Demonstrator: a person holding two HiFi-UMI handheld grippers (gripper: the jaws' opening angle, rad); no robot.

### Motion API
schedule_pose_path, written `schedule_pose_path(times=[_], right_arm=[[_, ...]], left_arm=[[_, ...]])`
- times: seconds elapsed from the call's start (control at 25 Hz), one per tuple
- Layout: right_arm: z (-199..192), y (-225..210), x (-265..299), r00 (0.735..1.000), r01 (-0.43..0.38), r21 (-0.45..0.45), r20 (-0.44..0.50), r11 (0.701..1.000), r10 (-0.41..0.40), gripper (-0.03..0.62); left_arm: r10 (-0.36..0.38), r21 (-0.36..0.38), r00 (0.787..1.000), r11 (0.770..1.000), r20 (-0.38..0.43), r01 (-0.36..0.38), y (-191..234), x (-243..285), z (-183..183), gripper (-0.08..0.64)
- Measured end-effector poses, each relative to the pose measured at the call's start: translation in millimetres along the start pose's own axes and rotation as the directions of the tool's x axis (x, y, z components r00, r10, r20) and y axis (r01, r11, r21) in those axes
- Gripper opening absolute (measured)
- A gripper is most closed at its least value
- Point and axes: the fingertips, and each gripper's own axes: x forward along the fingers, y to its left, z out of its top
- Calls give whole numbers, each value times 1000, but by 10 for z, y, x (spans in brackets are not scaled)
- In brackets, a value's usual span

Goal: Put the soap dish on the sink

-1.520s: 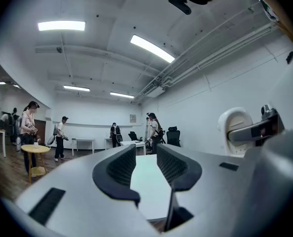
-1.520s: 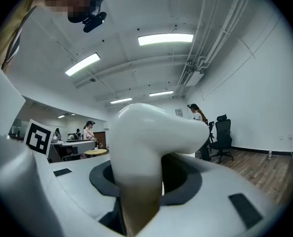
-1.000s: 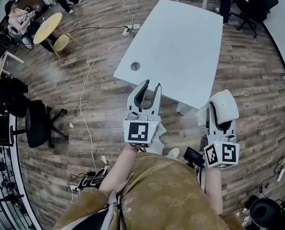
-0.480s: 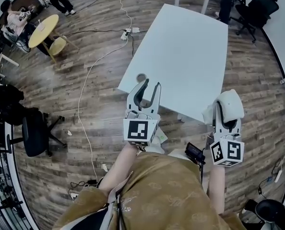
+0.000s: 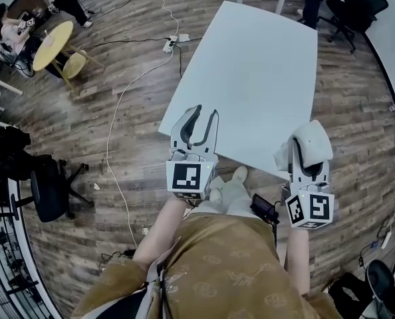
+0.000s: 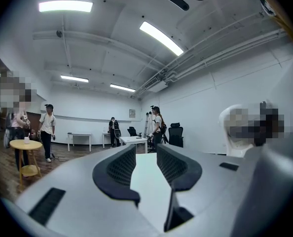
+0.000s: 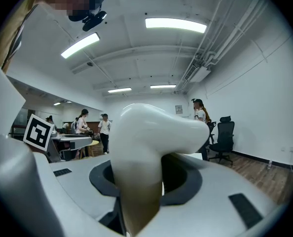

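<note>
**Asker:** Where is the soap dish?

**Describer:** The white soap dish (image 5: 312, 141) is in the person's right gripper (image 5: 306, 161), at the lower right of the head view. In the right gripper view, the two dark jaws are closed against its lower part, one on each side. Its wider, rounded top bulges out above and past the fingertips.

**Asker:** And the other gripper?

**Describer:** The left gripper (image 5: 203, 117) is held out level, a little apart to the left of the right one. Its jaws stand partly apart. The left gripper view shows nothing between them except the pale table top beyond.

**Asker:** Which way is the sink from there?

**Describer:** No view shows a sink. Straight ahead of both grippers is a long white table (image 5: 251, 58) on a wooden floor (image 5: 118, 131). In the head view, the table's near edge lies just under the left gripper's tips. Farther off are several people, a small round yellow table (image 5: 53, 40) and black office chairs.

**Asker:** So what does the coming move depend on?

**Describer:** Most likely on finding the sink first, since the dish is already in hand. The right hand carries it, so that hand would do the reaching. The dish seems to sit on edge in the jaws, with its longer side running forward along them. It would probably need turning flat before the jaws let go. The left gripper is empty and free to help steady it.
</note>
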Motion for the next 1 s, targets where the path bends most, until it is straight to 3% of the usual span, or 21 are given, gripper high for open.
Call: schedule_pose_path(times=[0.36, 0.72, 1.0], right_arm=[[-54, -388, 690, 1000, -25, 37, -13, 999, 26, 163], [-70, -866, 1050, 999, -33, 87, -33, 996, 36, 163], [-127, -975, 1248, 999, -10, 117, -44, 993, 15, 163]], left_arm=[[23, -5, 1000, 1000, -20, -23, 49, 787, 13, 140], [-26, 15, 999, 1000, -29, 27, -287, 1488, 97, 140], [-44, 32, 997, 998, -61, 46, -269, 1722, -21, 140]])
